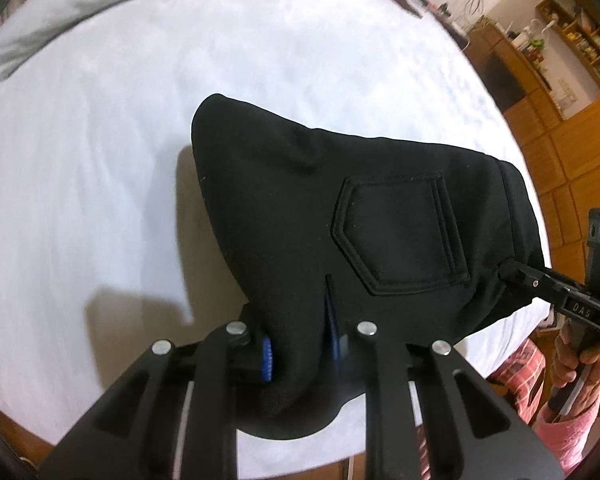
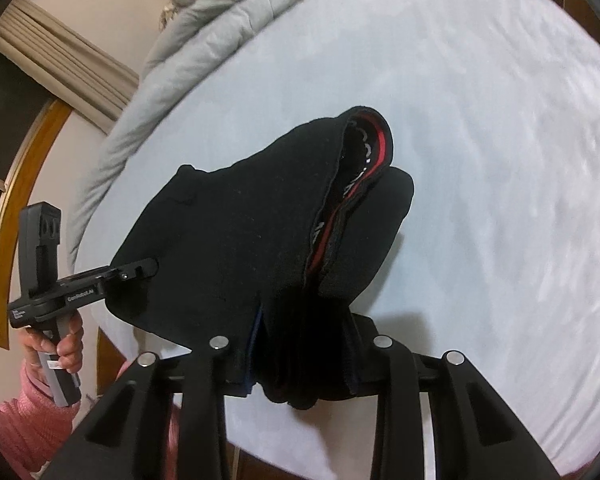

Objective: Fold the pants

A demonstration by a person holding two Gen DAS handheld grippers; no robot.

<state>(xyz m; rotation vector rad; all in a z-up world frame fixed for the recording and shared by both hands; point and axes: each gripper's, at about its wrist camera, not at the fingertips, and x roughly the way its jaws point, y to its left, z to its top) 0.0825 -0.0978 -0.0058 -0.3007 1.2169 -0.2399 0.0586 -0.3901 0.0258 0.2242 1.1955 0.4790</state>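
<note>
Black pants (image 1: 340,216) with a back pocket (image 1: 400,232) are held up above a white bed (image 1: 100,160), bunched between both grippers. My left gripper (image 1: 300,352) is shut on the fabric near the crotch side. My right gripper (image 1: 512,272) is shut on the waistband end at the right. In the right wrist view the right gripper (image 2: 304,356) clamps the pants (image 2: 240,240), whose waistband shows a red inner lining (image 2: 376,152). The left gripper (image 2: 148,268) grips the pants' left edge there.
A grey duvet (image 2: 204,44) is bunched at the head of the bed (image 2: 500,160). Wooden cabinets and shelves (image 1: 560,92) stand to the right. A curtained window (image 2: 28,92) is at the left. The person's pink sleeves (image 2: 16,420) are near the bed edge.
</note>
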